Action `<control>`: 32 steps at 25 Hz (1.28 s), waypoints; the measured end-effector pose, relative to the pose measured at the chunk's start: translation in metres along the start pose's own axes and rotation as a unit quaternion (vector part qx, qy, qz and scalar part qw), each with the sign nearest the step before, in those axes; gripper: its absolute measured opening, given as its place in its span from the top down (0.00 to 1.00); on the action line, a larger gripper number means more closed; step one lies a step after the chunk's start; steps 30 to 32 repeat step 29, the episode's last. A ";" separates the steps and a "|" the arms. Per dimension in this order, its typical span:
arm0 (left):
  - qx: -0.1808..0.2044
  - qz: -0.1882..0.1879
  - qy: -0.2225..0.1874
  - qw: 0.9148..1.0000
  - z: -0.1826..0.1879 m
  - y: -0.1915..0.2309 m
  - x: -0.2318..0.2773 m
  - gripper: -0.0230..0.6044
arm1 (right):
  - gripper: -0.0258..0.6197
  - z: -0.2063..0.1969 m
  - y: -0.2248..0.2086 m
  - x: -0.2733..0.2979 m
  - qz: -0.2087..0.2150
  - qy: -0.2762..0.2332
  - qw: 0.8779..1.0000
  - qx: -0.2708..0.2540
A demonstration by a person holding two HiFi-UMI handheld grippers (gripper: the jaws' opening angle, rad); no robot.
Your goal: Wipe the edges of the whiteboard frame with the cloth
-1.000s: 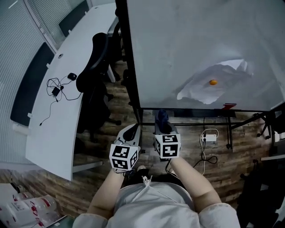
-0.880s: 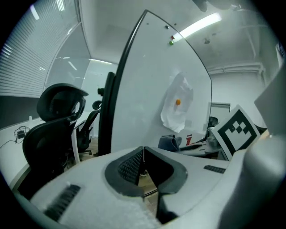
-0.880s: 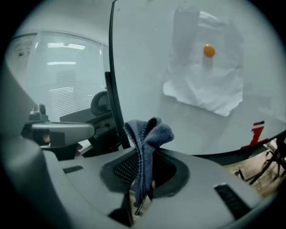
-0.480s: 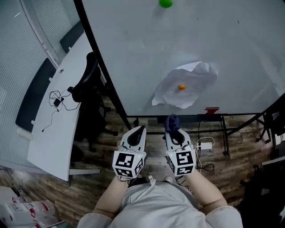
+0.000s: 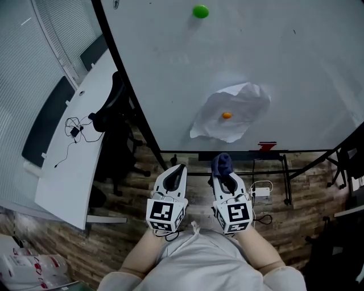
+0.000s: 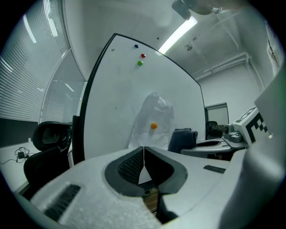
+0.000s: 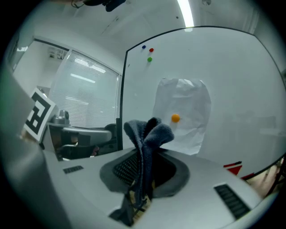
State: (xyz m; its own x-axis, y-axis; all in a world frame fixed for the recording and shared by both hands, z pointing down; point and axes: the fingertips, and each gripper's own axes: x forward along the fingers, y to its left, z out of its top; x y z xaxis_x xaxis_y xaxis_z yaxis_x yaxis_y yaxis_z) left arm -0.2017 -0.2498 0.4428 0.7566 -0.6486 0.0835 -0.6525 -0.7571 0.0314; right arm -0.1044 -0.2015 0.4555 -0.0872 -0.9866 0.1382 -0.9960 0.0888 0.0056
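Right tool (image 7: 144, 157) is clamped on the dark blue cloth (image 7: 149, 132). The cloth is pinched btwn the jaws, with a bunched fold sticking up past the tips and a bit hanging out underneath. Left tool (image 6: 143, 153) has its jaws pressed together w/ nothing in them. Both are held side by side, close in front of the person's torso, pointing at the whiteboard (image 5: 296, 62) but not touching it.

The cloth is just short of the frame (image 5: 127, 91), near its bottom edge, w/ a clear gap still there. On the board there's a crumpled sheet of paper (image 5: 242, 105) pinned by an orange magnet (image 5: 226, 115), and a green magnet (image 5: 200, 11) higher up. A red thing (image 5: 267, 146) sits at the bottom rail, can't tell what it is.

Off to the left are a black office chair (image 5: 112, 105) and a long white surface (image 5: 71, 170) w/ some cables (image 5: 74, 126) on it. A white power strip (image 5: 261, 192) lies on the wood floor under the board.
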 end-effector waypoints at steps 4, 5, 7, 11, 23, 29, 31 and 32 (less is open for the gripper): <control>-0.001 0.004 -0.002 1.000 0.002 0.002 0.001 0.93 | 0.87 0.002 0.002 0.001 0.006 -0.001 1.000 -0.004; -0.001 0.004 -0.002 1.000 0.002 0.002 0.001 0.93 | 0.87 0.002 0.003 0.001 0.007 -0.002 1.000 -0.002; -0.003 0.002 -0.001 1.000 0.002 0.001 0.002 0.93 | 0.87 0.003 0.002 0.001 0.006 -0.002 1.000 0.001; -0.004 -0.004 0.006 1.000 -0.002 -0.004 0.005 0.93 | 0.87 0.004 0.002 0.002 0.006 -0.002 1.000 0.004; 0.002 -0.004 0.016 1.000 -0.004 0.000 0.013 0.93 | 0.87 0.004 0.000 0.008 0.011 0.003 1.000 0.010; 0.000 -0.007 0.025 1.000 -0.010 -0.002 0.014 0.93 | 0.87 0.000 0.000 0.008 0.010 0.010 1.000 0.007; 0.000 -0.007 0.025 1.000 -0.010 -0.002 0.014 0.93 | 0.87 0.000 0.000 0.008 0.010 0.010 1.000 0.007; 0.000 -0.007 0.025 1.000 -0.010 -0.002 0.014 0.93 | 0.87 0.000 0.000 0.008 0.010 0.010 1.000 0.007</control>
